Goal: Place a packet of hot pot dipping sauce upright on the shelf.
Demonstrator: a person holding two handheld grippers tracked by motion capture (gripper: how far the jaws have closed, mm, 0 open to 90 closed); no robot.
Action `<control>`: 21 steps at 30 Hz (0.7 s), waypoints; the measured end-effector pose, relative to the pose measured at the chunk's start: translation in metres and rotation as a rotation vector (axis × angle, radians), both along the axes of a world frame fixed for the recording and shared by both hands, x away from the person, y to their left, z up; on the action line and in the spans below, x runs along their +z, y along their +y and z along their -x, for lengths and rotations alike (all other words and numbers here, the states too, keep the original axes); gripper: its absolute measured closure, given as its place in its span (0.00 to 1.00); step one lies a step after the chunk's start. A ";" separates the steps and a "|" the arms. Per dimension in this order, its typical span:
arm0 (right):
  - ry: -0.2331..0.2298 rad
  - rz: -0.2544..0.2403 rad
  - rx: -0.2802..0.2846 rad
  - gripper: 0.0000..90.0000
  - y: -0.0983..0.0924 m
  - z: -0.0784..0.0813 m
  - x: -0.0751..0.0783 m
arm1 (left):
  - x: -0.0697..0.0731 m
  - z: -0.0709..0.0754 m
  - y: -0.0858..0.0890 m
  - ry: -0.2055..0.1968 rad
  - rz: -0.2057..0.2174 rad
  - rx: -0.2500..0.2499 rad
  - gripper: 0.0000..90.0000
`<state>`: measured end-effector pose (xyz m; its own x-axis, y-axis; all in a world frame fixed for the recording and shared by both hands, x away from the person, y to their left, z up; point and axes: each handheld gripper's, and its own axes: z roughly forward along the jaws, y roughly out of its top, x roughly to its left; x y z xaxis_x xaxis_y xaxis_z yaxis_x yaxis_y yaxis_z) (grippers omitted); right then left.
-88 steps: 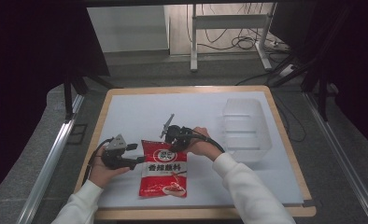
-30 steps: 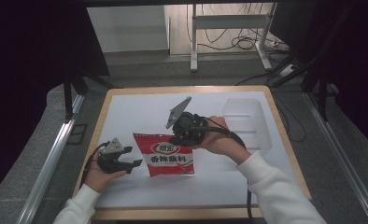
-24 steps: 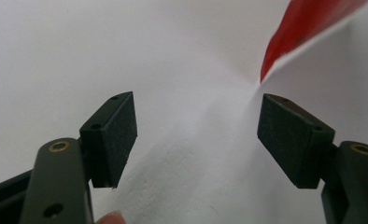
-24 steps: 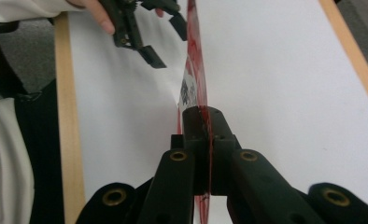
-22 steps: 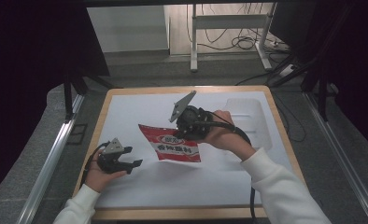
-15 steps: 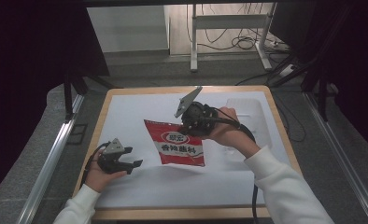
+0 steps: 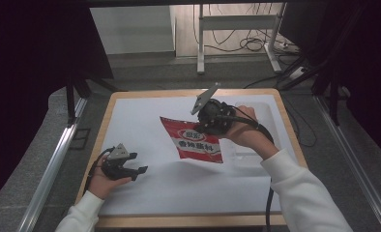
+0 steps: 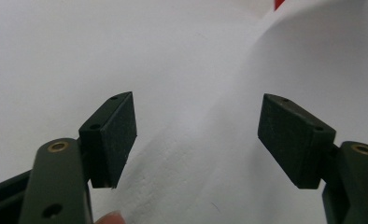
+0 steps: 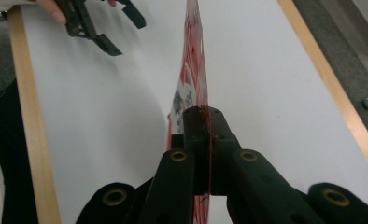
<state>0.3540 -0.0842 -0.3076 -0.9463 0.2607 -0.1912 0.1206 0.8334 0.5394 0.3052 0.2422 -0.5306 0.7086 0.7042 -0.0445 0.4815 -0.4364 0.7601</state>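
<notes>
Right gripper view | red packet (image 9: 191, 70) pinched between right gripper (image 9: 205, 126) fingers

Both arms wear white sleeves (image 7: 300, 193) with ribbed cuffs. Each gripper is dark, near-black: the left gripper (image 7: 139, 170) carries a grey three-cornered plate (image 7: 120, 152) behind its jaws, and so does the right gripper (image 9: 205, 140) (its plate (image 7: 204, 98) juts up from the body). A black cable (image 7: 268, 208) trails behind each. The jaw arms show brass-coloured pivot pins (image 9: 178, 155) just below flat, black, rectangular pads (image 8: 294, 137) with small screw holes along their edges.
</notes>
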 end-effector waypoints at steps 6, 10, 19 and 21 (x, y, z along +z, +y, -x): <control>-0.004 -0.021 -0.033 0.99 -0.014 -0.008 0.009 | 0.000 0.000 0.000 -0.002 0.003 0.004 0.31; -0.014 -0.019 -0.045 0.99 -0.020 -0.009 0.010 | -0.001 0.000 0.000 0.002 0.001 0.009 0.30; -0.028 -0.023 -0.081 0.99 -0.033 -0.020 0.019 | -0.003 -0.001 -0.002 0.013 -0.014 -0.006 0.30; -0.029 -0.024 -0.092 0.99 -0.038 -0.023 0.021 | -0.003 -0.001 -0.002 0.013 -0.015 -0.006 0.30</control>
